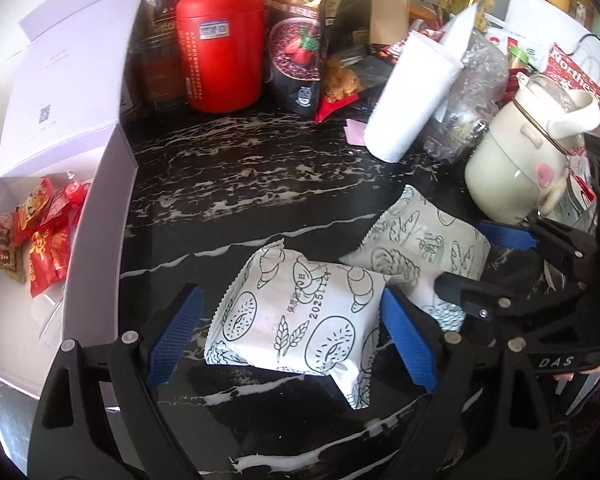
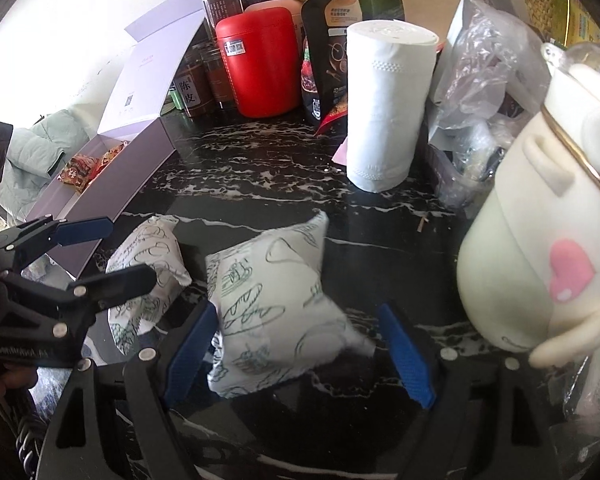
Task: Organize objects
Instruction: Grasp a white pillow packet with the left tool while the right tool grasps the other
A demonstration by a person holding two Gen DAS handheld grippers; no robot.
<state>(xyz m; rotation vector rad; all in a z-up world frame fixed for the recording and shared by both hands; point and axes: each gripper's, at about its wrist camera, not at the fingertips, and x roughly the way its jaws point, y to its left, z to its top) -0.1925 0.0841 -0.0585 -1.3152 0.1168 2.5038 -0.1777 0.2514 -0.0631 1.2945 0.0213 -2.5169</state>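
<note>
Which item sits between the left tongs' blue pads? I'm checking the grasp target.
In the left wrist view, a white bread packet printed with pastry drawings lies between the open left tongs, on the black marble counter.

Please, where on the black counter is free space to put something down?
The widest bare patch of counter lies between the white box, the red canister, the paper roll and the two bread packets. The back and right side, around the cream jug, are crowded.
</note>
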